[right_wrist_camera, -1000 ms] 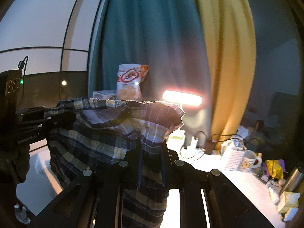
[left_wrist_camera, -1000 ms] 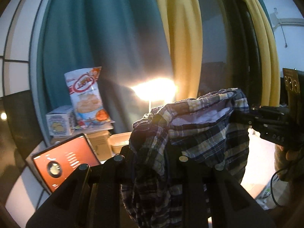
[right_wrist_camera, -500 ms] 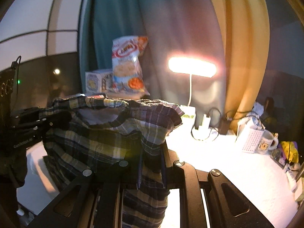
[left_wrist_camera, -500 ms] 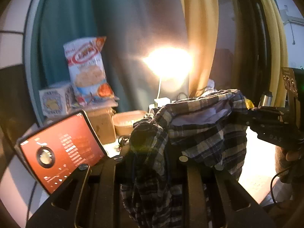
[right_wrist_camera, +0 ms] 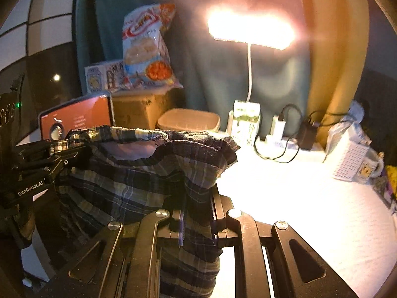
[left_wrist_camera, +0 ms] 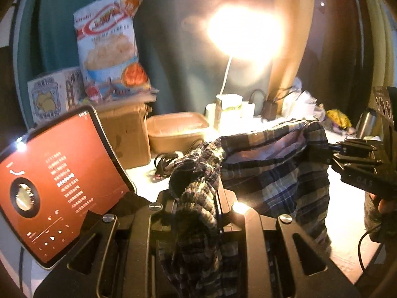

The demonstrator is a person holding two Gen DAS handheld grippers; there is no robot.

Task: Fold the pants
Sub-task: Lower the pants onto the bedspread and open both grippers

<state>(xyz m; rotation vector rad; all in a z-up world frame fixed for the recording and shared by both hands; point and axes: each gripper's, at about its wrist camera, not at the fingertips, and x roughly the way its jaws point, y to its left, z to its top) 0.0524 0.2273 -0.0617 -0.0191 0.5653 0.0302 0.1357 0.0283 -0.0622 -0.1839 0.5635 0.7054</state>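
The plaid pants (left_wrist_camera: pixel 273 173) hang in the air between my two grippers, waistband stretched on top and the legs drooping below. My left gripper (left_wrist_camera: pixel 196 198) is shut on one end of the waistband; it also shows at the left of the right wrist view (right_wrist_camera: pixel 72 154). My right gripper (right_wrist_camera: pixel 197 198) is shut on the other end of the pants (right_wrist_camera: pixel 139 173); it shows at the right of the left wrist view (left_wrist_camera: pixel 320 149). The fingertips are buried in cloth.
A white table (right_wrist_camera: pixel 310 211) lies below under a bright desk lamp (right_wrist_camera: pixel 250 32). A lit red tablet (left_wrist_camera: pixel 49 181) stands at the left. At the back are a cardboard box (left_wrist_camera: pixel 126 136), snack bag (left_wrist_camera: pixel 109 47), plastic tub (left_wrist_camera: pixel 176 129), chargers and cables (right_wrist_camera: pixel 285 134), and a mug (right_wrist_camera: pixel 369 171).
Both grippers have come down and tilted toward the table with the pants held between them. The lamp, tablet and table items have risen and grown in both views.
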